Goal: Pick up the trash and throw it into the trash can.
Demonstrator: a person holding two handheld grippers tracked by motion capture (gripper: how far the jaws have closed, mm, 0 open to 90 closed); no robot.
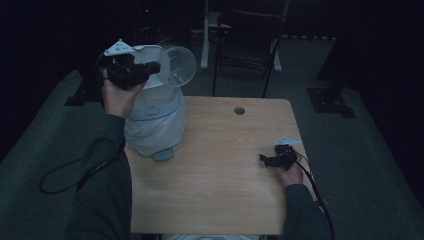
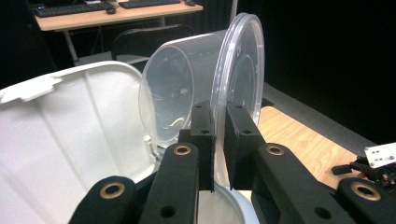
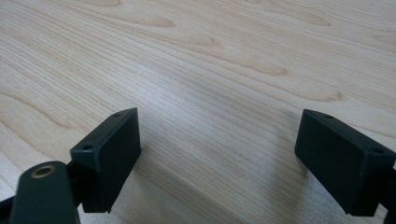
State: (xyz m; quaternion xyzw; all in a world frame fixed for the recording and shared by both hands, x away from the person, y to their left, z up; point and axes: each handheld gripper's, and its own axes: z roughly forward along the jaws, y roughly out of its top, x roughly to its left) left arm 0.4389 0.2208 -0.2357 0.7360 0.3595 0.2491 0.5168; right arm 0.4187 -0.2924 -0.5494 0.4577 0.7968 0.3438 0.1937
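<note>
A clear plastic tub [image 1: 178, 65] hangs tipped on its side over a white pedal bin [image 1: 155, 117] whose lid [image 2: 70, 135] stands open. My left gripper [image 1: 155, 68] is raised above the bin at the table's left corner. In the left gripper view its jaws [image 2: 218, 112] are shut on the tub's rim [image 2: 238, 56], with the tub's mouth turned towards the open lid. My right gripper [image 1: 263, 159] rests low at the right edge of the wooden table [image 1: 225, 175]. In the right gripper view it [image 3: 219, 140] stands wide open, with only bare wood between its fingers.
The bin stands on the table's left corner, lined with a white bag. A round cable hole [image 1: 239, 110] sits near the far edge. A black chair [image 1: 250, 35] stands behind the table. A cable [image 1: 60, 175] trails off to the left over the dark floor.
</note>
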